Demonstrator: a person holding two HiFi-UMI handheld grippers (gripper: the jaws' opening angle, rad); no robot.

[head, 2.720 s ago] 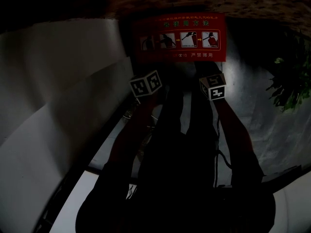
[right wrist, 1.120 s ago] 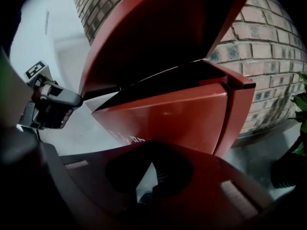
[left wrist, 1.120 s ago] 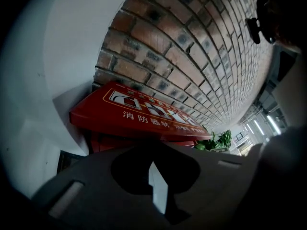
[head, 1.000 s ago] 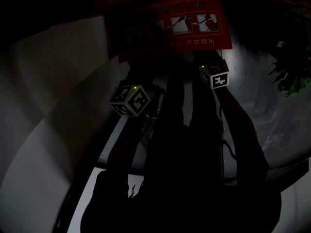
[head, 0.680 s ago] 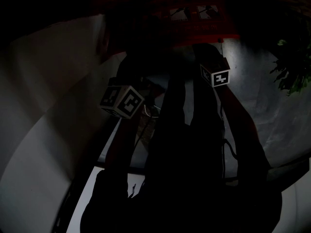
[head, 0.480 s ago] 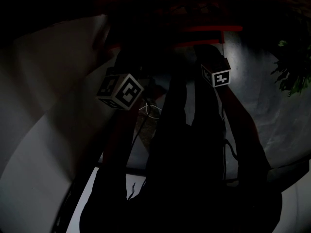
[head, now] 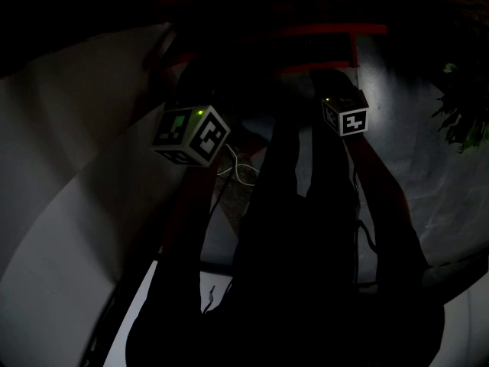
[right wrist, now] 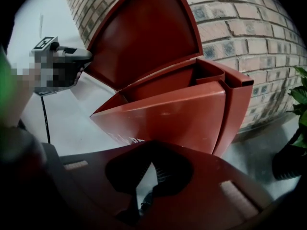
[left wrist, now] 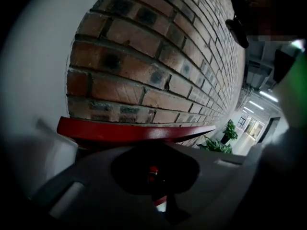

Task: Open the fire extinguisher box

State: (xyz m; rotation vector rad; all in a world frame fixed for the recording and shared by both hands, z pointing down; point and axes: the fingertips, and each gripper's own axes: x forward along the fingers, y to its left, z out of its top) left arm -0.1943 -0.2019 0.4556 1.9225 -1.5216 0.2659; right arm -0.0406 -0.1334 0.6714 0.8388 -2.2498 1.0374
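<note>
The red fire extinguisher box (right wrist: 182,114) stands against a brick wall (right wrist: 249,28), and its lid (right wrist: 144,37) is swung up and back. In the right gripper view my left gripper (right wrist: 85,56) is at the lid's left edge. In the left gripper view the lid (left wrist: 134,131) shows edge-on just over my left gripper (left wrist: 153,176), whose jaws look shut on it. My right gripper (right wrist: 144,186) hangs in front of the box with a narrow gap between its jaws and nothing in them. The head view is dark; both marker cubes (head: 191,134) (head: 345,115) show below the lid's edge (head: 328,30).
A potted plant (right wrist: 300,97) stands right of the box, close to the wall. A pale wall panel (head: 84,167) curves along the left. A light cable (head: 237,170) hangs by the left arm. A corridor (left wrist: 254,123) runs off past the plant.
The lid with its instruction label has swung up from lying closed to edge-on. My left gripper rose and moved left with it. The right gripper barely shifted.
</note>
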